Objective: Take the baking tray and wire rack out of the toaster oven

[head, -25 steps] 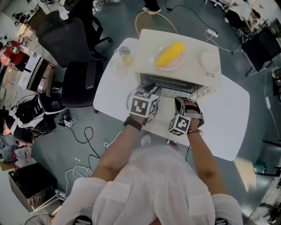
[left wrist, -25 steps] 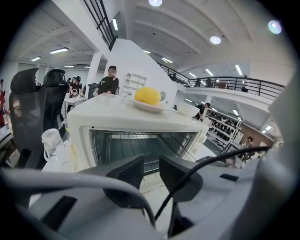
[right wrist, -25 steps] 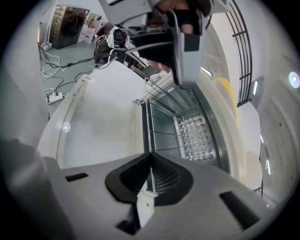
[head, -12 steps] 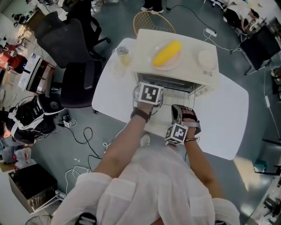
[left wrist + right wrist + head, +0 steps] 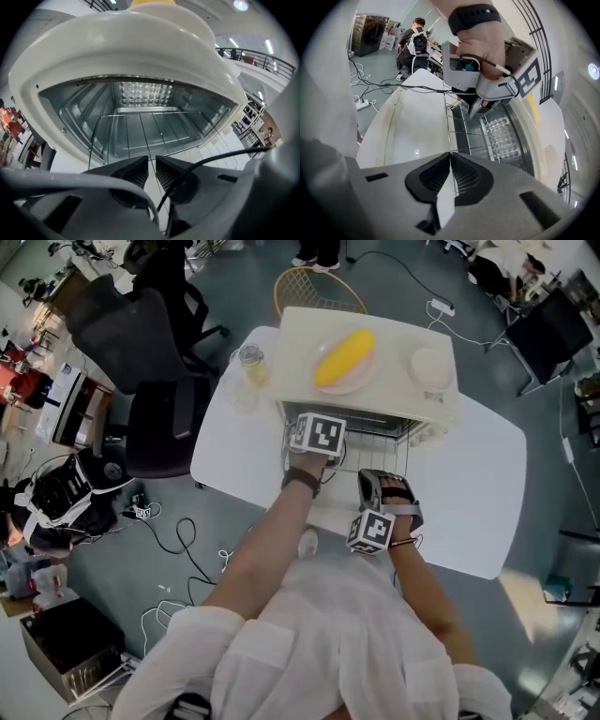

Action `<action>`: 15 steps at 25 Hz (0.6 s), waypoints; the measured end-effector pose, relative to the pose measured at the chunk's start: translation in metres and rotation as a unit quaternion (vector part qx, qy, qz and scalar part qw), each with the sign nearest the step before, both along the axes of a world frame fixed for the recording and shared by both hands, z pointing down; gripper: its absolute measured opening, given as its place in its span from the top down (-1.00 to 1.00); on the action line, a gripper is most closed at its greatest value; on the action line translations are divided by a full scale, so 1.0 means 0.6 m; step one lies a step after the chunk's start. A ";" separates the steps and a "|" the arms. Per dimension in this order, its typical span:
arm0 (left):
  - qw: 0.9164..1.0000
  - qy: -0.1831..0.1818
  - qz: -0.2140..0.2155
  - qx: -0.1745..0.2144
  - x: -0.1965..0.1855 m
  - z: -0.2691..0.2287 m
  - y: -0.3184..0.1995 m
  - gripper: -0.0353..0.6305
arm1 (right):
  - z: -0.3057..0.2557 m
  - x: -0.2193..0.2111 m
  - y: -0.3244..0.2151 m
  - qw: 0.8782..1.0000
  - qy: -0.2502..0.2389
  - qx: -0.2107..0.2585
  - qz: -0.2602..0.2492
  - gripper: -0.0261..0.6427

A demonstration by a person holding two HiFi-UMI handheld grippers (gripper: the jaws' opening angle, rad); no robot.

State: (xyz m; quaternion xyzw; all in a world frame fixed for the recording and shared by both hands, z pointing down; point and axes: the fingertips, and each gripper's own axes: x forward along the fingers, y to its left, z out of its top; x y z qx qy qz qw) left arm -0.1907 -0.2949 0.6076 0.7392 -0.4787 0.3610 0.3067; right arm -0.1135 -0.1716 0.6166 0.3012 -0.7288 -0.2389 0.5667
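Nearest, the right gripper (image 5: 451,158) is pinched tight on the front bar of the wire rack (image 5: 461,123), drawn partway out over the open door (image 5: 412,126), while farther in the left gripper (image 5: 151,163), its jaws having just been closing to a slim gap, straddles a rack wire without pressing it at the toaster oven (image 5: 140,51) mouth.

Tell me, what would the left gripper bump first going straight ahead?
Probably the wire rack: one rack wire already runs between the fingers of the left gripper, which have just been closing, and more wires lie ahead inside the toaster oven.
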 end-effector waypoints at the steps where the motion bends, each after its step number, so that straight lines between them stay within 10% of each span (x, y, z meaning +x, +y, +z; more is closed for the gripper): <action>1: 1.000 -0.008 0.003 -0.003 0.001 0.003 -0.001 0.76 | 0.001 0.000 0.001 1.000 0.000 -0.001 -0.001 0.87; 15: 0.999 0.013 -0.025 -0.027 0.002 0.010 -0.004 0.83 | -0.001 0.001 0.007 1.000 0.006 -0.015 -0.019 0.87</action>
